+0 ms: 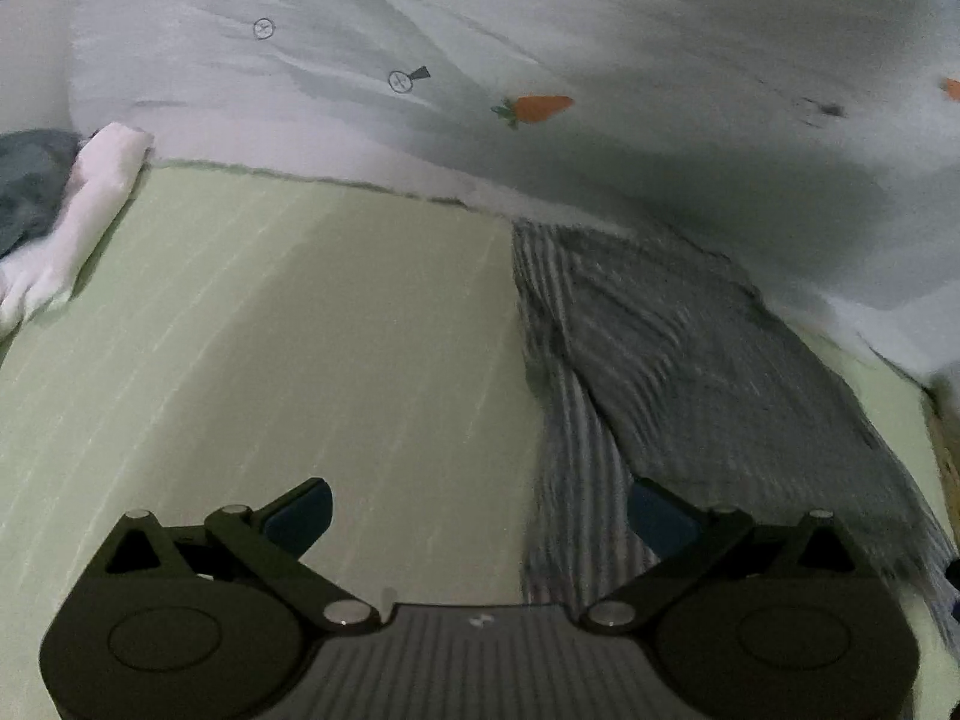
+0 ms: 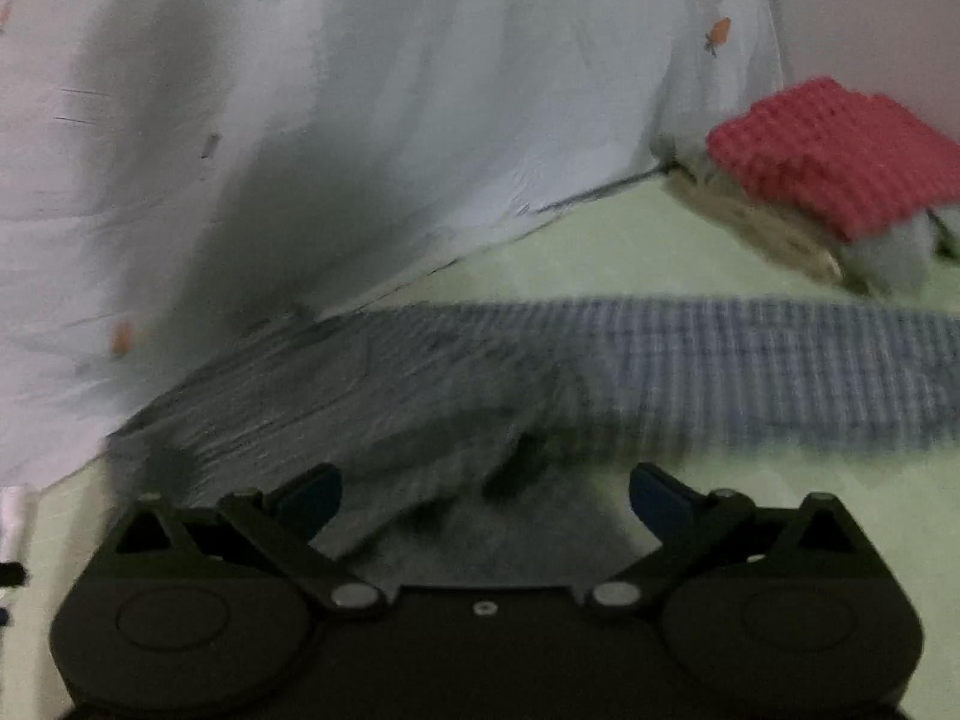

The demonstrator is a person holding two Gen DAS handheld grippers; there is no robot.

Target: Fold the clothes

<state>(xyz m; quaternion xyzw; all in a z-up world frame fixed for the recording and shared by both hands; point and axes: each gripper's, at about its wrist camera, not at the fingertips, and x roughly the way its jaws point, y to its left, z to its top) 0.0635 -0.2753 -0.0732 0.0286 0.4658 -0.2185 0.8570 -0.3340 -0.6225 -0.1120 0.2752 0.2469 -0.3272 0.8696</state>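
A: Left wrist view?
B: Left gripper (image 1: 480, 519) is hovering with fingers spread wide, gripping nothing. Striped grey garment (image 1: 672, 360) is lying on the green sheet (image 1: 270, 330), just right of centre.

A: Right wrist view?
B: Right gripper (image 2: 486, 501) is gaping wide, empty, over the blurred garment (image 2: 420, 384). Red knitted cloth (image 2: 840, 168) is sitting well apart.

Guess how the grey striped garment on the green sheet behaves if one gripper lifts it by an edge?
Probably floppy: the grey striped garment lies creased and flat on the green sheet, so it should drape and sag. It looks thin, so likely light. A push would probably bunch it rather than slide it. Both the left gripper and the right gripper are open.
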